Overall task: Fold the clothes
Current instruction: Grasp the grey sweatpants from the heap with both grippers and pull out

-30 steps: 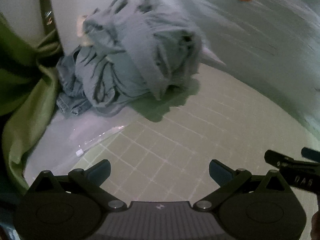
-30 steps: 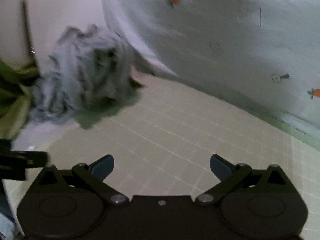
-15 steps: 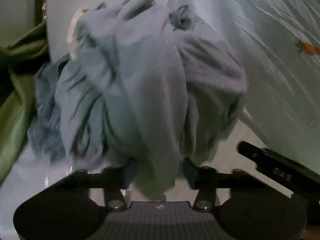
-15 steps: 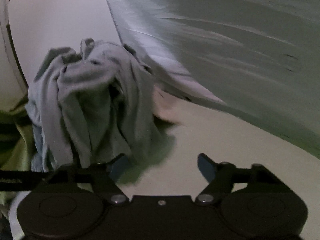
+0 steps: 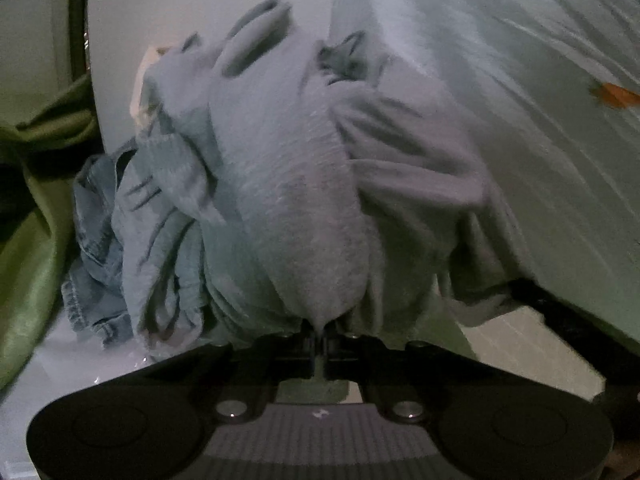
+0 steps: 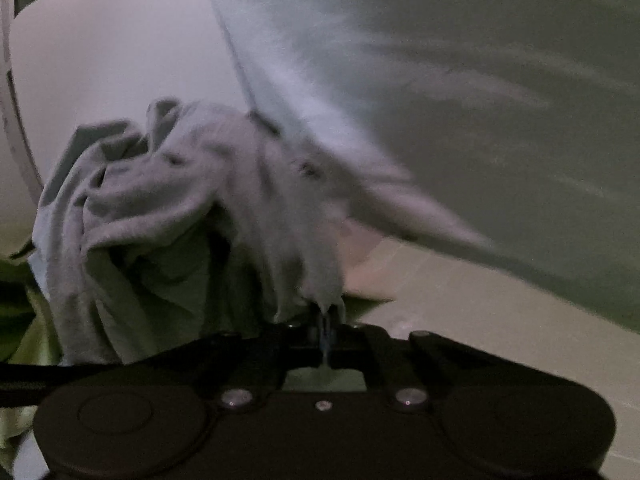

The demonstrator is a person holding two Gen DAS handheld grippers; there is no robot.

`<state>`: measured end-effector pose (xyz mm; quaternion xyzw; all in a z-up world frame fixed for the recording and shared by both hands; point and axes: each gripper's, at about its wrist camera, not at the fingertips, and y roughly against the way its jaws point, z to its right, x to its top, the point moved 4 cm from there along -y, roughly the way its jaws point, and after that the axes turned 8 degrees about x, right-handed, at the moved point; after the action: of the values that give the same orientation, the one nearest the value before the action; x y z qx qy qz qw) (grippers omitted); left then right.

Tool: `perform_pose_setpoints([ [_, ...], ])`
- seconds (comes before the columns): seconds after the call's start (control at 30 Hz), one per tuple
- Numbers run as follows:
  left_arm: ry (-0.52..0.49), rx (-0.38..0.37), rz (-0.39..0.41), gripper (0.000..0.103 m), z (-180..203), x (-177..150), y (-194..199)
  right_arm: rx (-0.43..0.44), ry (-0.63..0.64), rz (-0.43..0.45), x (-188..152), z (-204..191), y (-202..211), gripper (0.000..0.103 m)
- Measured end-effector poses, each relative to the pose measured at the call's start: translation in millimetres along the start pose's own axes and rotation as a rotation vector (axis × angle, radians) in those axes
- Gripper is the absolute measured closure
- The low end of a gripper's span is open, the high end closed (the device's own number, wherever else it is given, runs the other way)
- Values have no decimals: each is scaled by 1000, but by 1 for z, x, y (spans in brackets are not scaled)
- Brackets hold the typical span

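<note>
A crumpled grey-blue garment (image 5: 304, 184) lies in a heap at the back of the pale gridded table (image 5: 520, 344), filling the left wrist view. My left gripper (image 5: 319, 336) is shut on a fold at its near edge. The same garment shows in the right wrist view (image 6: 168, 208), and my right gripper (image 6: 326, 330) is shut on a hanging edge of it at its right side. Part of the right gripper's arm (image 5: 568, 332) crosses the lower right of the left wrist view.
A denim piece (image 5: 92, 248) lies under the heap at its left. Green fabric (image 5: 28, 216) hangs at the far left. A white wall (image 6: 120, 40) and a pale sheet with orange prints (image 5: 520, 80) stand behind the table.
Both grippers moved in to the heap and closed on the grey-blue garment; a second ago both were open and well back over the table.
</note>
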<state>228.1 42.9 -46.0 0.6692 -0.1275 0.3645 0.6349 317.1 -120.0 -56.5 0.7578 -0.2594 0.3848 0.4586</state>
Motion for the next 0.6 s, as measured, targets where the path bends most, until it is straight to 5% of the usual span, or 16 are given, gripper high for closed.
perform_pose_setpoints([
  [0.17,-48,-28,33,101,11,-19,38,-140,-23,52,-17,30,80,102],
  [0.3,-153,-120,37,101,36,-55,87,-279,-34,82,-42,56,161,102],
  [0.6,-382,-370,-221,100,112,-185,158,-808,-295,1,-163,162,404,102],
])
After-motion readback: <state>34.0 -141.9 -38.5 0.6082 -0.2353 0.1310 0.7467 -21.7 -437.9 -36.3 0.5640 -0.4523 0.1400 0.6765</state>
